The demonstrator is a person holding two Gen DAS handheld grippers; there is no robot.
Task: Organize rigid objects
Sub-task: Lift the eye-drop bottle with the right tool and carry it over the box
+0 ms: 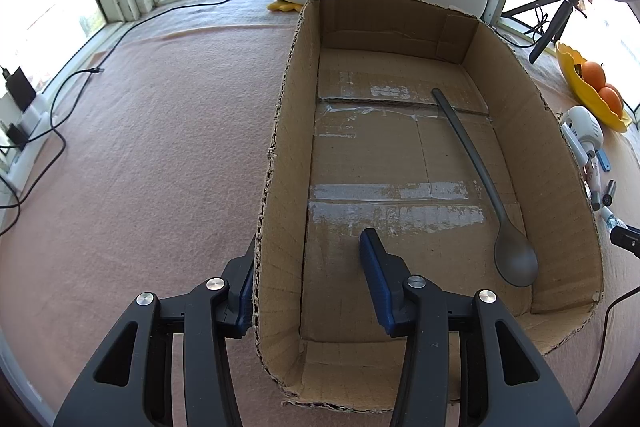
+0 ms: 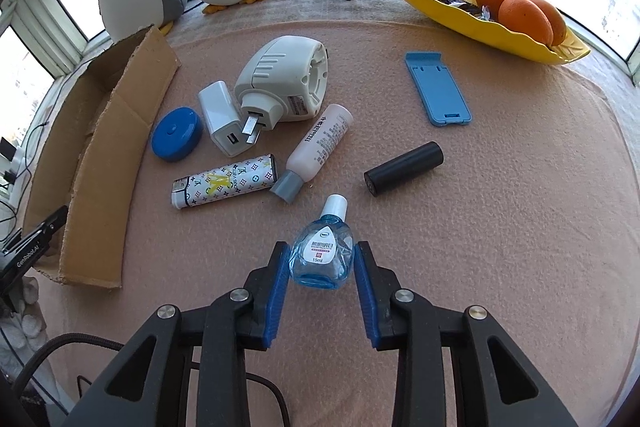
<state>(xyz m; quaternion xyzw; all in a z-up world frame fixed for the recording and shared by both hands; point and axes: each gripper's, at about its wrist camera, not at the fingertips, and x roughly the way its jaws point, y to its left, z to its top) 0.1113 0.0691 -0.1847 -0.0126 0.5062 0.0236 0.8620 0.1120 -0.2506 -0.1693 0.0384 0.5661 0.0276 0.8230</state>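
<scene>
Bare pink cloth [image 1: 152,155] left of cardboard box [image 1: 280,131], box floor open except grey spoon [image 1: 516,259]

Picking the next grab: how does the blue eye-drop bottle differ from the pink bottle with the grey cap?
The eye-drop bottle is clear blue, squat and white-capped; the pink bottle is opaque, longer and slimmer. The eye-drop bottle sits between the right tongs, whose pads press its sides; the pink bottle lies free, beside the patterned lighter. Both lie on the pink cloth.
</scene>
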